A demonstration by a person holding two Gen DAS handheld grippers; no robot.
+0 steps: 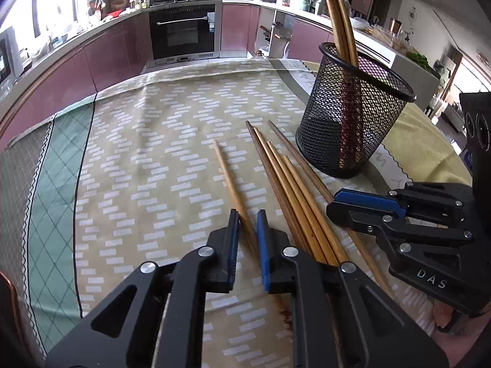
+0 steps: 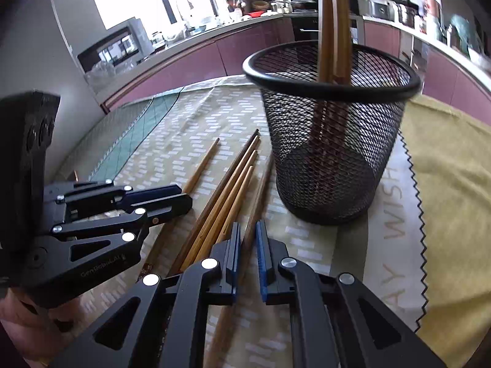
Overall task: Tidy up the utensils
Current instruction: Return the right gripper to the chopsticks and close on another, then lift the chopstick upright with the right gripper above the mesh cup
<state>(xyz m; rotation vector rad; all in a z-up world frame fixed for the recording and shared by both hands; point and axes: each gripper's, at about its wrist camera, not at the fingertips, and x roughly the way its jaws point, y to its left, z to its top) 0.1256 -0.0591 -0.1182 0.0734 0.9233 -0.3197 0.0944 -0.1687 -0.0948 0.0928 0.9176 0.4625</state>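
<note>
While six chopsticks lie loose on the patterned cloth (image 1: pixel 147 141) of the bench, both tongs sit low over them. Left tongs (image 1: pixel 248 224) clenched on the lone chopstick (image 1: pixel 228 178) lying apart to the left of the bundle (image 1: pixel 285 178). Right tongs (image 2: pixel 248 236) clenched on the rightmost chopstick (image 2: pixel 260 190), the one nearest the mesh cup (image 2: pixel 331 141). Cup stands upright just right of the sticks, a few chopsticks already standing in it. Step in hand: picking up, one stick per hand. Next move likely calls for lifting, tipping each stick upright, and clearing the rim (image 2: pixel 307 87) before dropping in; long sticks may swing in the grip.
</note>
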